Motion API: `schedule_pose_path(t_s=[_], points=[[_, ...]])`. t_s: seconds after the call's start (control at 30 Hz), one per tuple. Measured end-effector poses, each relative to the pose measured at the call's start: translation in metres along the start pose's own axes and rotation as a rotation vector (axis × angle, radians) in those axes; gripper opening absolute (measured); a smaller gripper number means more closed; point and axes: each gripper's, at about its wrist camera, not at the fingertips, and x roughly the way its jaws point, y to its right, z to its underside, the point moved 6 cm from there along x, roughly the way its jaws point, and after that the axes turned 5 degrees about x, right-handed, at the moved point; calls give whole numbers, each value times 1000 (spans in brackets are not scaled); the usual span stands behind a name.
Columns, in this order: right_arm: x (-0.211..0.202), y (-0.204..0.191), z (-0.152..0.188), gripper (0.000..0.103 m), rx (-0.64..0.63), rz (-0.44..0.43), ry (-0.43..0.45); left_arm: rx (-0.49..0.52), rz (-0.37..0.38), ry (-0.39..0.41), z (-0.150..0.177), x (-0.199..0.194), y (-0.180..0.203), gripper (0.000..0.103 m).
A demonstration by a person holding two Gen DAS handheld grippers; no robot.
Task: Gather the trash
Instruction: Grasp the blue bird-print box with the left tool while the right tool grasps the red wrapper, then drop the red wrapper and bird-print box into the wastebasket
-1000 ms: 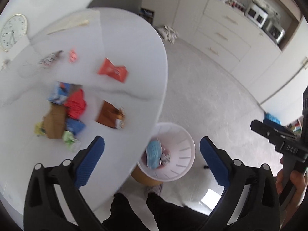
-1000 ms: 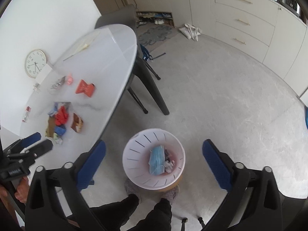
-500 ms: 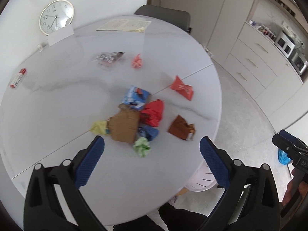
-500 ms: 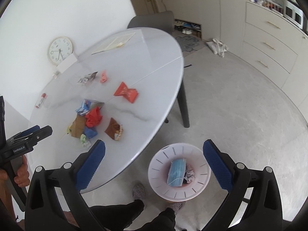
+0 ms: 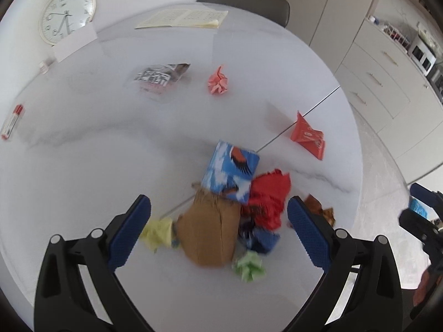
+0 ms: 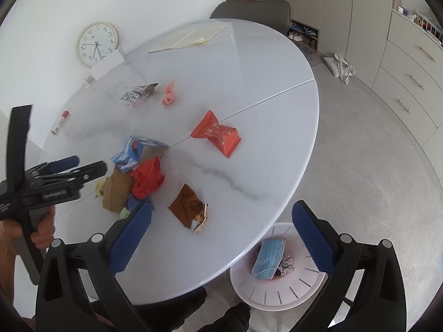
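Note:
Trash lies on a round white table (image 6: 249, 83). In the pile are a brown paper bag (image 5: 210, 235), a blue packet (image 5: 231, 171), a red crumple (image 5: 268, 199), and yellow (image 5: 157, 232) and green (image 5: 249, 265) wads. My left gripper (image 5: 218, 221) hovers open just above this pile and holds nothing. It also shows from the side as the left gripper (image 6: 88, 164). My right gripper (image 6: 221, 221) is open and empty over the table's near edge, by a brown snack wrapper (image 6: 189, 207). An orange wrapper (image 6: 218, 134) lies apart. On the floor, a pink bin (image 6: 277, 290) holds a blue mask (image 6: 268, 258).
A pink paper wad (image 5: 218, 81) and a black-and-white packet (image 5: 157, 78) lie further back. A clock (image 5: 66, 13), an open notebook (image 5: 182, 19) and a red-capped tube (image 5: 11, 121) sit near the table's far rim. A grey chair (image 6: 249, 9) and cabinets (image 6: 409, 77) stand beyond.
The left gripper has swung from above the bin to over the table and come close to the trash pile. The right gripper has also turned toward the table. Both stay open.

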Motion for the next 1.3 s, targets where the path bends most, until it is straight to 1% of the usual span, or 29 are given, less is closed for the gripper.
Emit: schedule_pose_path(t_s=[0.17,0.23,0.3,0.33,0.37,0.43,0.53,0.6,0.7,0.77,0.83,0.87,0.93,1.0,1.03,1.1,1.17,1.3], points=[[13,7,-12,101,66,7,-9,31,73,-103,-27,49,4,86],[19,10,-17,101,82,12,-16,49,85,-148,-30,65,6,78],[25,12,-20,101,92,15,-25,75,100,-191,-31,77,9,65],[29,13,-22,101,95,12,-30,84,100,-203,-31,81,10,60],[33,14,-25,101,95,9,-35,92,109,-211,-31,84,11,52],[44,14,-30,101,84,0,-50,93,117,-218,-33,87,11,51],[60,9,-41,101,31,-18,-71,86,129,-201,-37,85,9,51],[75,-1,-53,101,-47,-42,-82,79,135,-181,-41,80,7,51],[101,-16,-67,101,-180,-43,-105,51,154,-151,-47,70,2,51],[121,-26,-74,100,-278,-35,-128,24,152,-128,-52,64,-6,51],[138,-33,-78,95,-354,-24,-148,-10,150,-108,-57,58,-15,51],[147,-36,-80,91,-389,-16,-162,-31,149,-95,-59,54,-20,51],[159,-38,-79,86,-420,-11,-182,-48,134,-74,-64,47,-29,51],[168,-37,-78,72,-450,1,-204,-62,119,-48,-63,36,-38,51],[170,-37,-77,69,-463,7,-209,-68,111,-38,-62,31,-40,51],[171,-37,-77,49,-462,5,-213,-84,93,-14,-61,21,-42,51],[169,-34,-78,39,-443,-7,-213,-96,82,5,-61,11,-44,51],[164,-26,-80,38,-381,-33,-207,-108,72,21,-54,-8,-47,51]])
